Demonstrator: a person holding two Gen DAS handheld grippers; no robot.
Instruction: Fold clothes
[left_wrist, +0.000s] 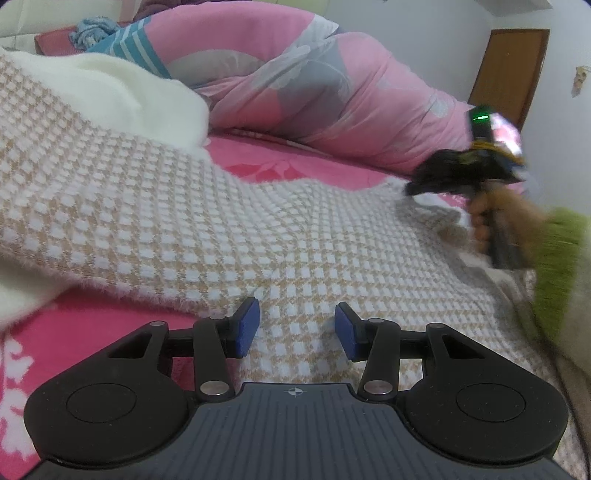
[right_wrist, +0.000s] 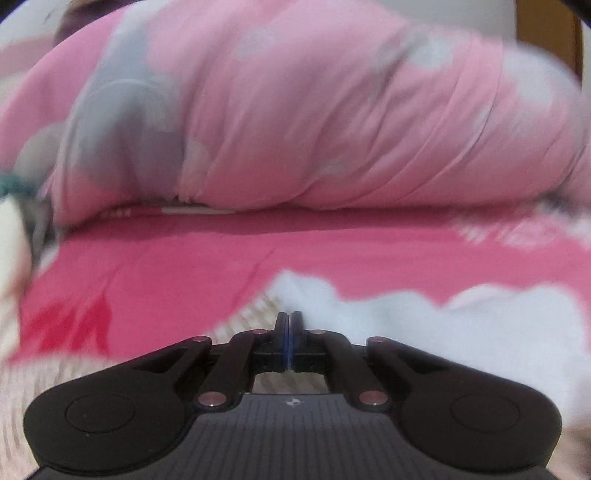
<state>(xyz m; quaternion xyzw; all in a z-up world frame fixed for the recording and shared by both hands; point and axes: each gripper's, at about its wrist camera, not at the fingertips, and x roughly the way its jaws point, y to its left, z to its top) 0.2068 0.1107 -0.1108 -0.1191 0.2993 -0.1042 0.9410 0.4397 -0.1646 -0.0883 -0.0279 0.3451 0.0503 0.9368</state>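
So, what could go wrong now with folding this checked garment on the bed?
1. The right gripper is shut at the checked garment's edge, perhaps on little cloth, so it might slip out.
2. The left gripper is open and holds nothing, so the near side may drag or bunch.

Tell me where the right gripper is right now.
In the left wrist view, the right gripper is at the right edge, over the checked knit garment's far corner, just before the pink quilt.

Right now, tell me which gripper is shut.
The right gripper: its blue pads meet. The left gripper stands open over the checked sweater.
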